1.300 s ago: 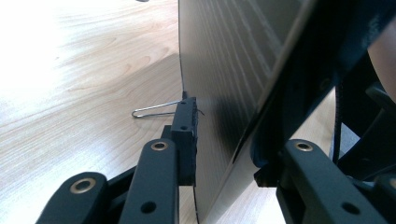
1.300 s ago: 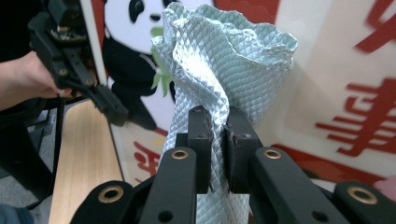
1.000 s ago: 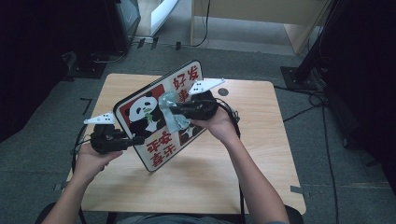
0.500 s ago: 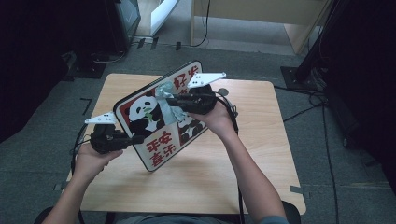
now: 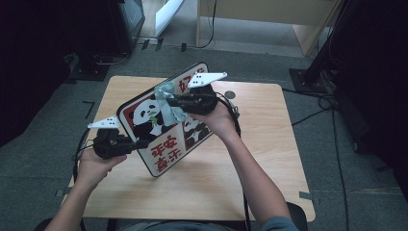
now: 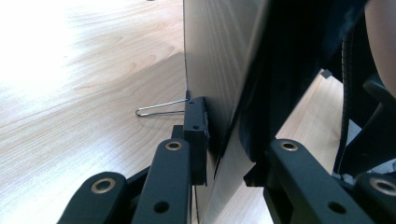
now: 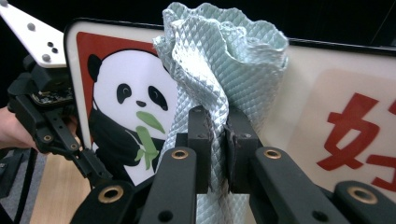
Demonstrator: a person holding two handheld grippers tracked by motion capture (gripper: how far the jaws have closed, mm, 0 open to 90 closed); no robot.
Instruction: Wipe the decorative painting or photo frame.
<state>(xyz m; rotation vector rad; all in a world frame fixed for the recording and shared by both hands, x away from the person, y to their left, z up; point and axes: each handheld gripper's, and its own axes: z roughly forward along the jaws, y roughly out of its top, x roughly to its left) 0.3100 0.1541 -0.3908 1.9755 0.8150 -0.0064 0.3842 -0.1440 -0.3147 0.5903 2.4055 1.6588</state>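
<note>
Panda sign (image 5: 166, 130) held tilted above the tabletop (image 5: 269, 144), lower corner near the wood. Left tool (image 5: 137, 143) has just been closing and now pinches the sign's left edge, board between its jaws. Right tool (image 5: 174, 102) is pressed together on a pale green cloth (image 7: 219, 74), bunched against the sign's face beside the panda. A wire clip (image 6: 161, 108) lies on the tabletop behind the sign.

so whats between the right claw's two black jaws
A pale green, diamond-textured cloth is pinched there, seen in the right gripper view; behind it stands the red-and-white panda sign board.
</note>
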